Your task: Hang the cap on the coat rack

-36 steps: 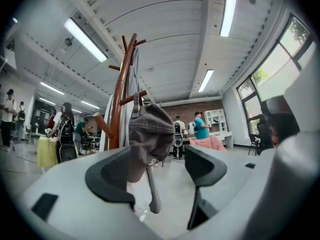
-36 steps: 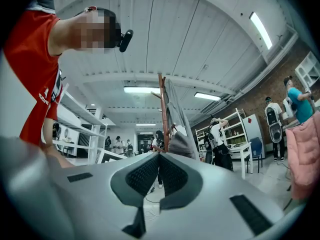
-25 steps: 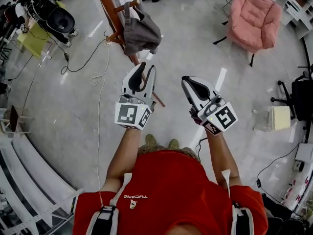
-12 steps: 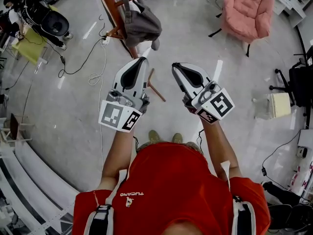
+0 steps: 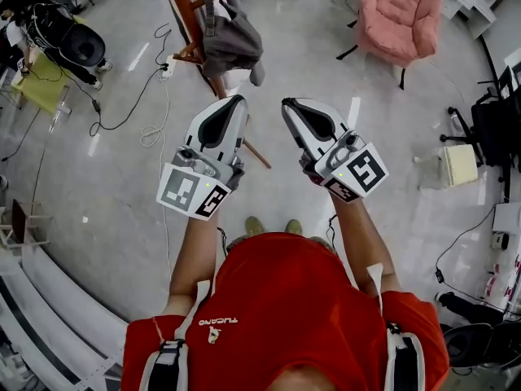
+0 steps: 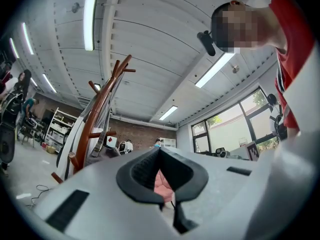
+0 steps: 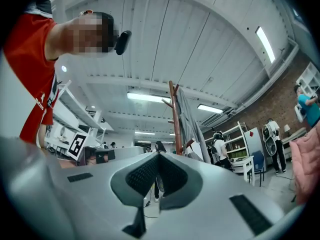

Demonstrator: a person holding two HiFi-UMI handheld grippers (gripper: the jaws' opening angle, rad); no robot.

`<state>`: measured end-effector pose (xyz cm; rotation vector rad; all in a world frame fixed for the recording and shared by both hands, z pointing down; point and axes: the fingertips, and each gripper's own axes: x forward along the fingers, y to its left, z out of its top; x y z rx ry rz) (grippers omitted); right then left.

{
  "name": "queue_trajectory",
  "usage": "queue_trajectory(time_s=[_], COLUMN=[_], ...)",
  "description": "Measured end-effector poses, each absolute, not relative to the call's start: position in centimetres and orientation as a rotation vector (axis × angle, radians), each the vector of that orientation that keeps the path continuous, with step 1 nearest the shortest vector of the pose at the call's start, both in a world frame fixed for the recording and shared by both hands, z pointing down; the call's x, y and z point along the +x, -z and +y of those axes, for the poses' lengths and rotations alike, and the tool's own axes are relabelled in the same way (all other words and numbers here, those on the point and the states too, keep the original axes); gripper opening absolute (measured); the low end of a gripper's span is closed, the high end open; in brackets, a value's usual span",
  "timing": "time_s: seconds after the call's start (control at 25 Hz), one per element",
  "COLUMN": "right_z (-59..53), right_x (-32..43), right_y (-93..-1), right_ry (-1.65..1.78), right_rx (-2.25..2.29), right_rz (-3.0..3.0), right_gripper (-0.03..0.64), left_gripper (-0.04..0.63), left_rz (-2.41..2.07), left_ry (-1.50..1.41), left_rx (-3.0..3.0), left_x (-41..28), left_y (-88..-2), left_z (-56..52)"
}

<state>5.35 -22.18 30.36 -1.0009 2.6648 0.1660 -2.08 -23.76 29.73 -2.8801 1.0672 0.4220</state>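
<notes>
A grey cap (image 5: 230, 43) hangs from a peg of the wooden coat rack (image 5: 186, 15) at the top of the head view, beside pale garments. My left gripper (image 5: 237, 102) is shut with nothing between its jaws, held in the air well short of the rack. Beside it my right gripper (image 5: 287, 104) is also shut and empty. From the left gripper view the rack (image 6: 95, 119) rises at the left behind the closed jaws of the left gripper (image 6: 160, 151). The right gripper view has the rack (image 7: 175, 119) upright behind the right gripper (image 7: 159, 155).
A pink armchair (image 5: 396, 15) stands at the upper right. Cables (image 5: 155, 96) trail over the floor left of the rack. A black wheeled device (image 5: 69, 35) and a yellow stool (image 5: 32, 84) are far left. A pale box (image 5: 460, 165) and an office chair (image 5: 498, 129) are right.
The left gripper's jaws, apart a second ago, have closed. Both grippers have drawn a little back from the rack. The cap stays hanging on its peg.
</notes>
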Motion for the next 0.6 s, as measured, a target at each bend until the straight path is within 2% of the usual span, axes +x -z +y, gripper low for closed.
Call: queue_trajectory(time_s=[0.6], right_z=[-22.0], right_x=[4.5], right_y=[-30.3], right_ry=[-0.157], right_rx=[-0.995], right_rz=[2.658], right_gripper=[0.023], left_gripper=[0.008], left_rz=[1.046], left_ry=[-0.424], left_rx=[-2.891], left_x=[-2.5], left_y=[-29.9], left_z=[-23.7])
